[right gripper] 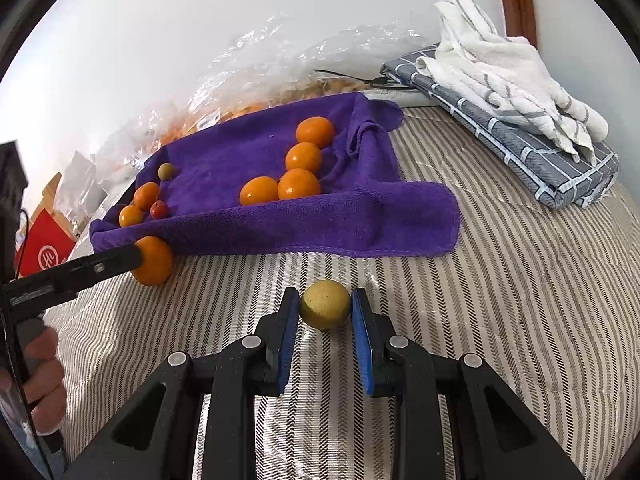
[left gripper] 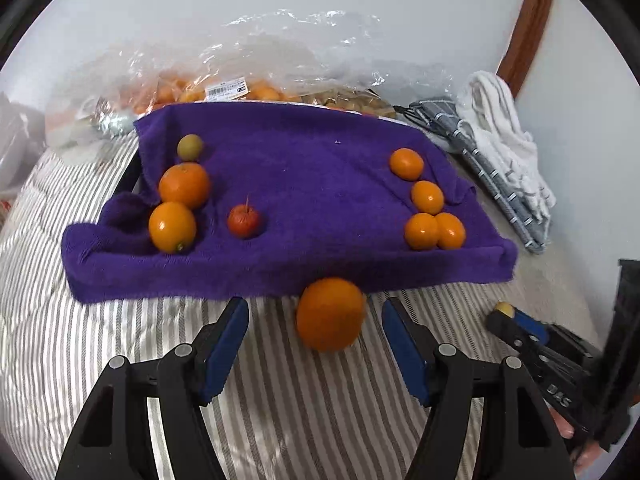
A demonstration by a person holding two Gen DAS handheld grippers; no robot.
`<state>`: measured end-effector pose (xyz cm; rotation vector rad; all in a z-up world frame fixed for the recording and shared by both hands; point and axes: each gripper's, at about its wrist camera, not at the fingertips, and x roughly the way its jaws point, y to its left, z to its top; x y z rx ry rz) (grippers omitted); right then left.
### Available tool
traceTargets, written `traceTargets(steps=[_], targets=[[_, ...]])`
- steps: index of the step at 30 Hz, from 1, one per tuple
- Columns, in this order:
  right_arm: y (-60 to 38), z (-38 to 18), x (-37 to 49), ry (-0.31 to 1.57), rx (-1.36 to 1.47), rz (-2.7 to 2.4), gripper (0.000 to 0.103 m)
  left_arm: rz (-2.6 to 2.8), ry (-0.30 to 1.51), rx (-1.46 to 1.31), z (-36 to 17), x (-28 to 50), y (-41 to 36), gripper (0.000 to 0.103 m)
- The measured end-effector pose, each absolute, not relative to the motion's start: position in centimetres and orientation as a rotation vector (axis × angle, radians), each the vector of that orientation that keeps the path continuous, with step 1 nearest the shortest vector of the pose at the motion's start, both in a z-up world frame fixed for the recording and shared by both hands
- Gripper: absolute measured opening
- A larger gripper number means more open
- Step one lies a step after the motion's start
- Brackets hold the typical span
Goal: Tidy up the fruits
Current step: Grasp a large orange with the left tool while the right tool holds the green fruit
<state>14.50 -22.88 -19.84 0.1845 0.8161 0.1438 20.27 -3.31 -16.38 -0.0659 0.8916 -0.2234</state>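
Each tool (right gripper: 325,304) is black plastic — blue pads (right gripper: 289,340), silver round screws (right gripper: 250,341).

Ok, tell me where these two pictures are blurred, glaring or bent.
Left wrist view: the orange between the left gripper fingers is smeared by motion; the plastic bag glints; the striped bedcover bows with the lens. Right wrist view: sharper, the yellow fruit in the right gripper crisp, corners black.
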Motion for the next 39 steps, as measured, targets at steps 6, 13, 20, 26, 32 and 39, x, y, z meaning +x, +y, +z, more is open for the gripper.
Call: traceTargets(steps=[6,13,20,26,32,39], targets=[[-22.4,-20.0,15.0,0.834,0.167,0.139,0.026,-0.244,0.893,-0.06,-17.8,21.1,-3.5,0.064],[-22.5,-20.0,15.0,0.83,0.171,0.154,0.026,-0.295,0.874,-0.078,-18.1,20.7,-3.2,0.038],[-21.9,-20.2,15.2,0.842,0.143,0.184,0.026,-0.268,0.825,-0.075,-17.6,19.9,-2.6,0.037],[-21.8,-20.2,15.1,0.837,0.138,0.183,0.026,-0.25,0.779,-0.072,-16.4,19.6,-2.2,0.037],[-22.2,-20.0,14.9,0.823,0.158,0.175,0.026,-0.235,0.74,-0.109,-15.7,19.4,-1.2,0.037],[-22.1,-19.9,14.7,0.816,0.15,0.178,0.026,-0.189,0.711,-0.146,-15.2,19.4,0.1,0.037]])
